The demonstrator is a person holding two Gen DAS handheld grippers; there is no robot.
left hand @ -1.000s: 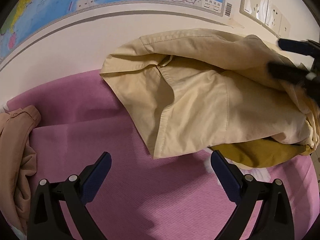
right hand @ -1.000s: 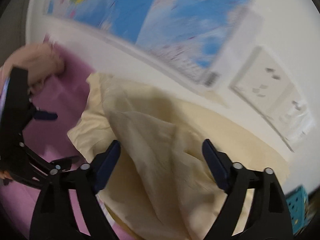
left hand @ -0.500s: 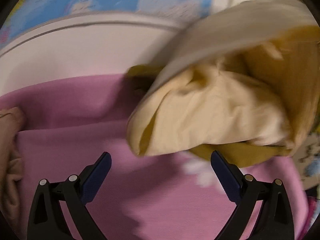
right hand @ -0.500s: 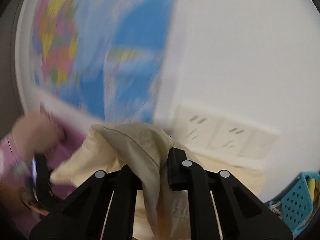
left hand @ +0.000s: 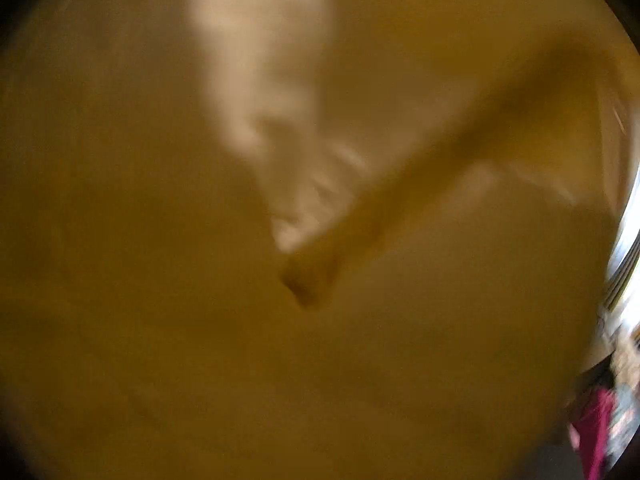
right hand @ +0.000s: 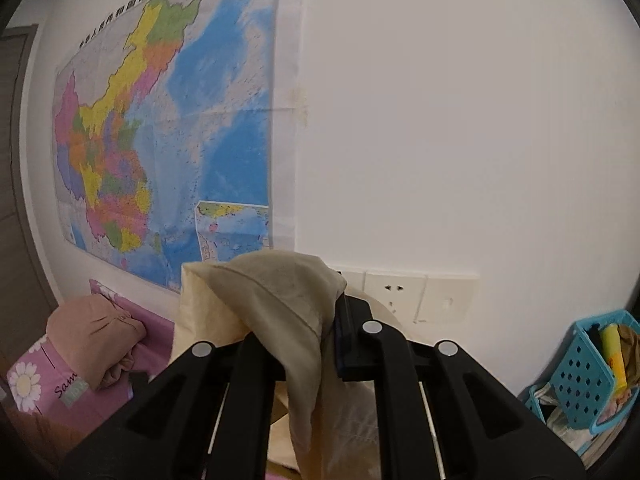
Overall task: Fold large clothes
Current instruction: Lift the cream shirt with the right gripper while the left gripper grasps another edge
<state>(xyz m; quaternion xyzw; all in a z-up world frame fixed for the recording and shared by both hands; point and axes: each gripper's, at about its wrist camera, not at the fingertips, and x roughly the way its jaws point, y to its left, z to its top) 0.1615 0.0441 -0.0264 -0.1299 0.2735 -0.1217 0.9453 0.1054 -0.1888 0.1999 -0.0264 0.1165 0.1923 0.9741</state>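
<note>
A large cream-yellow garment [right hand: 276, 300] is pinched in my right gripper [right hand: 296, 320], which is shut on a bunched edge and holds it raised, facing the wall; the cloth hangs down between and below the arms. In the left wrist view the same garment [left hand: 320, 240] fills almost the whole frame, blurred and very close to the lens. It hides my left gripper entirely.
A pink flowered bedspread [right hand: 36, 380] lies at lower left with a folded tan garment [right hand: 96, 336] on it. A wall map [right hand: 160, 140] and sockets [right hand: 396, 292] are ahead. A blue plastic basket [right hand: 580, 376] stands at lower right.
My right gripper closed on the cream garment and lifted it off the bed toward the wall. The cloth swept over the left camera and now covers its view.
</note>
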